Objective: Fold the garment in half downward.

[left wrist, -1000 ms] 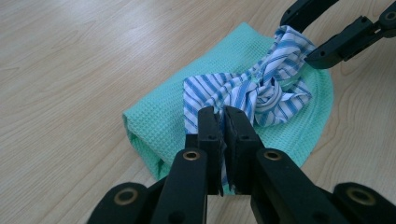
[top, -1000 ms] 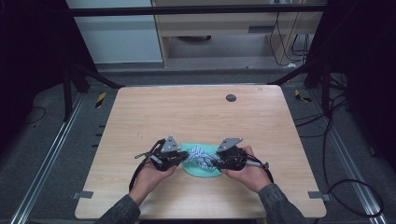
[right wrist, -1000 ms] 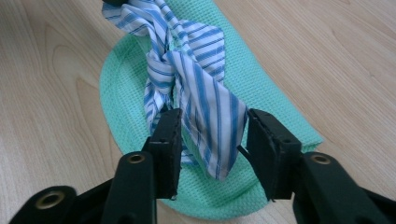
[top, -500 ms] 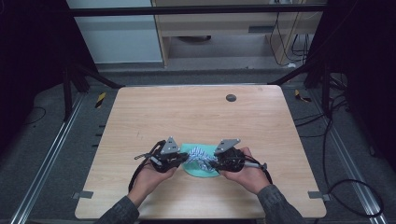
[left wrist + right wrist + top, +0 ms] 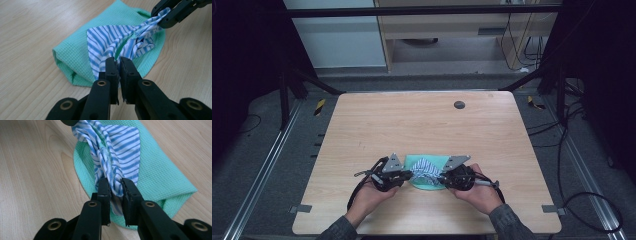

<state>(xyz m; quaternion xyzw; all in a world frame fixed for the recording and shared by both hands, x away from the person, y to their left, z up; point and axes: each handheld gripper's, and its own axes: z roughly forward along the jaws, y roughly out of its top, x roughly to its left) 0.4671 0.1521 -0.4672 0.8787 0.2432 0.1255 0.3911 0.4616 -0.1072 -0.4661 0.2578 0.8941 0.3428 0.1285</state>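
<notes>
Now each hand-held gripper, left and right, pinches an end of the striped cloth, stretched over a green cloth lying near the bench's front edge.

1. The striped cloth, pinched between the jaws of the left hand-held gripper, is white with thin blue stripes.
2. The waffle cloth spread beneath and beyond those jaws is mint green with a fine grid texture.
3. The right hand-held gripper is black, with brass-coloured rivets at the jaw bases.
4. The surface under both hand-held grippers is pale wood with light grain.
5. A small dark round spot sits far beyond the hand-held grippers.
</notes>
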